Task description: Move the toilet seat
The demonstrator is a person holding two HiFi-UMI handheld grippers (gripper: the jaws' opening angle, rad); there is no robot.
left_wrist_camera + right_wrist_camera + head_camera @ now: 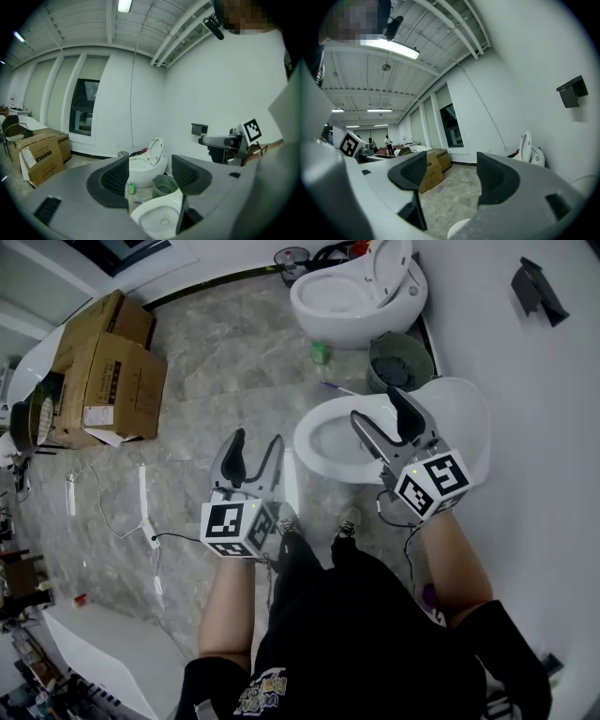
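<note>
White ceramic toilet (323,442), bowl open – its toilet seat (464,418) tipped up on the wall side. Right gripper (375,407) above the bowl beside the seat, jaws wide, nothing between them. Left gripper (257,439) over the grey stone floor (216,362) beside the bowl, jaws likewise spread and empty. Beyond – a second toilet (347,301), a waste bin (398,362) and cardboard boxes (108,367).
</note>
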